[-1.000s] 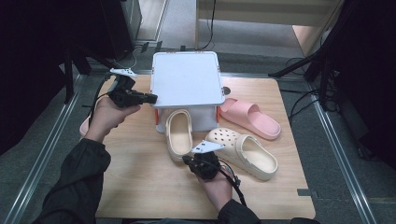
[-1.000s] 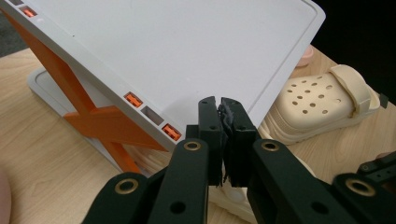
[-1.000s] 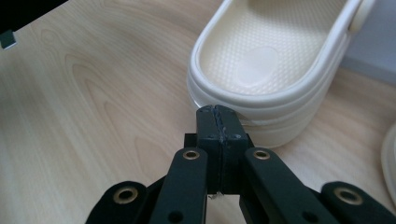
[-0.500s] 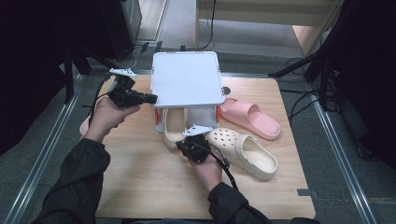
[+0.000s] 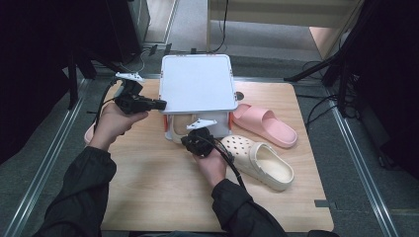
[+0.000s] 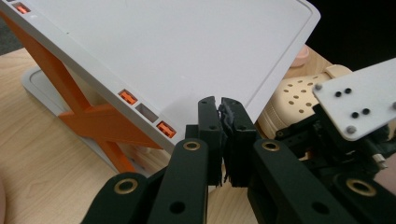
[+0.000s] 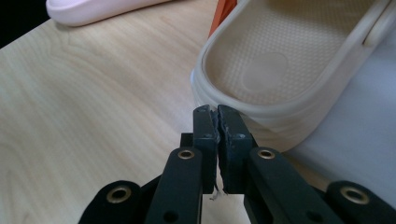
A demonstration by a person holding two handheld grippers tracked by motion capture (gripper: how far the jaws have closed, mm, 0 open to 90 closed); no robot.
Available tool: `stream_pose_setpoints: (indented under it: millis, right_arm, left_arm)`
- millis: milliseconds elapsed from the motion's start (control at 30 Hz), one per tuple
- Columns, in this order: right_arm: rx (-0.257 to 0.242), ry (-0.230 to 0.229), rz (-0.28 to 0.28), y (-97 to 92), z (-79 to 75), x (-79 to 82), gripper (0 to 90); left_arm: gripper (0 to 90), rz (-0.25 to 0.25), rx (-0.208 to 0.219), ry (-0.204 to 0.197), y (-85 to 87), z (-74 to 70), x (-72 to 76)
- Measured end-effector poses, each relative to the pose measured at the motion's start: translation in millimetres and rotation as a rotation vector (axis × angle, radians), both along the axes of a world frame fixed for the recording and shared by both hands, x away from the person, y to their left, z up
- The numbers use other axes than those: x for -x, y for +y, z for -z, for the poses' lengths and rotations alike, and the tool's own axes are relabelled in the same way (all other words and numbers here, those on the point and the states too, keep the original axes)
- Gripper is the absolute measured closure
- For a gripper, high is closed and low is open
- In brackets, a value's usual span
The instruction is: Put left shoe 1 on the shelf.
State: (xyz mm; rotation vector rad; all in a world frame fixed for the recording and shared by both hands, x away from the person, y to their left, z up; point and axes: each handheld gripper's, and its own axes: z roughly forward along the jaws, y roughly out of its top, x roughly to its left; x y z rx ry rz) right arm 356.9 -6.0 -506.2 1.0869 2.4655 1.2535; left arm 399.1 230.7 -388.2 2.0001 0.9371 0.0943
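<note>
The beige clog (image 5: 179,129) lies half inside the box (image 5: 220,126), under the raised lid (image 5: 197,81), on the worktop (image 5: 148,187). The right hand-held gripper (image 7: 215,112) is closed on nothing, its tips at the heel rim. The left hand-held gripper (image 6: 219,105) is closed at the lid edge, propping it. The clog looks light, springy foam, likely low-slip. Best hold: the thick heel wall, or push there.

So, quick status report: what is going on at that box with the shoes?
Left hand-held gripper shut at lifted lid. Right hand-held gripper shut, against beige clog inside box. Nothing blocking.
</note>
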Motion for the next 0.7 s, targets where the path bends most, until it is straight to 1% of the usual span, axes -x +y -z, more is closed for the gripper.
stream_pose_setpoints:
  millis: [67,167,233,267,300,400,433,500,533,567,633,700]
  right_arm:
    - [0.002,-0.002,-0.001,3.5,0.8,-5.1,85.8]
    - [-0.002,0.014,-0.001,6.3,1.7,-10.1,82.7]
    - [-0.017,0.025,-0.015,6.0,1.8,-10.5,77.4]
    - [-0.017,0.032,-0.022,5.1,1.3,-10.0,75.0]
    - [-0.014,0.03,-0.028,4.3,0.8,-9.5,74.6]
    - [-0.029,0.043,-0.048,-1.1,-4.0,-4.6,70.2]
    - [-0.039,0.043,-0.056,-3.1,-5.9,-2.8,68.9]
    - [-0.053,0.041,-0.068,-6.9,-9.6,1.0,66.6]
    - [-0.061,0.044,-0.077,-10.0,-12.1,3.9,65.0]
    - [-0.065,0.044,-0.083,-11.9,-13.4,5.5,63.2]
    - [-0.076,0.055,-0.108,-17.4,-16.5,9.5,58.6]
    - [-0.075,0.055,-0.129,-23.7,-20.0,15.0,54.7]
  left_arm:
    - [87.1,0.0,0.0,0.0,0.0,0.0,0.1]
    - [85.8,0.002,0.005,0.002,0.5,0.0,-0.1]
    - [81.3,0.014,0.026,0.017,1.1,0.2,-0.4]
    - [79.2,0.013,0.029,0.019,0.7,0.0,-0.2]
    - [78.2,0.018,0.025,0.022,0.2,-0.8,0.3]
    - [68.5,0.025,0.027,0.04,-1.6,-4.1,2.3]
    - [64.2,0.02,0.027,0.048,-2.3,-5.8,3.1]
    - [55.5,0.001,0.012,0.046,-3.6,-9.9,5.5]
    - [51.7,-0.004,0.014,0.049,-3.7,-11.5,6.6]
    - [49.7,-0.008,0.03,0.051,-3.7,-13.5,8.4]
    - [45.0,0.003,0.05,0.051,-3.2,-17.9,12.1]
    - [42.7,0.01,0.046,0.039,-4.6,-20.7,17.4]
